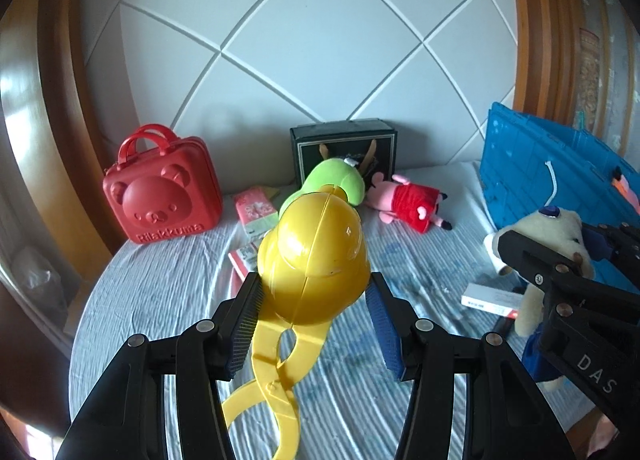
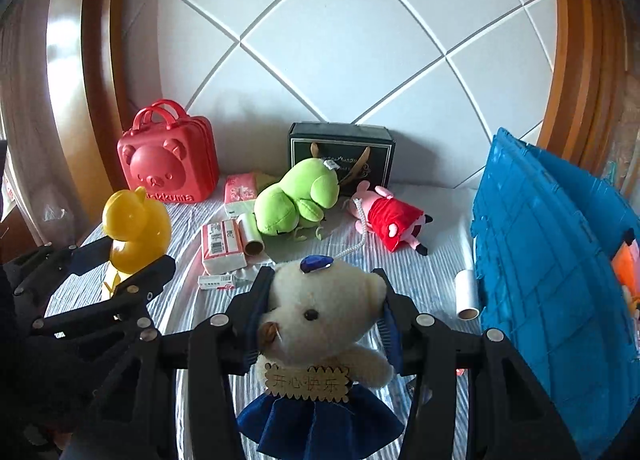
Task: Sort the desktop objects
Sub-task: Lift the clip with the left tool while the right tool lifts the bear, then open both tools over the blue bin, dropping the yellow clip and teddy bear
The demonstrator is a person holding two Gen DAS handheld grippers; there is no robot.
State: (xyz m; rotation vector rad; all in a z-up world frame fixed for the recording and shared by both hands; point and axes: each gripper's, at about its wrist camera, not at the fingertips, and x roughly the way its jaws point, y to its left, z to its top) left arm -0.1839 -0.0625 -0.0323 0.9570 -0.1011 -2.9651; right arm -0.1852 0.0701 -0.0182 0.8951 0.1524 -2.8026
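Yellow duck (image 1: 314, 256) apparently gripped by left tool (image 1: 314, 324); right tool (image 2: 322, 318) clamps bear (image 2: 320, 312).

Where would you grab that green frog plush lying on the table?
Probably across the round head of the green frog plush, coming down from above. It lies slumped on the striped cloth, with the head as its broadest soft bulge, and the black box close behind blocks a rear approach.

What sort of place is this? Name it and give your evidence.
Probably a bedroom at home, hedged. The toys lie on a striped sheet like a bed's, in front of a padded, diamond-quilted wall panel like a headboard. A green plush frog and red bear case suggest a child's room.
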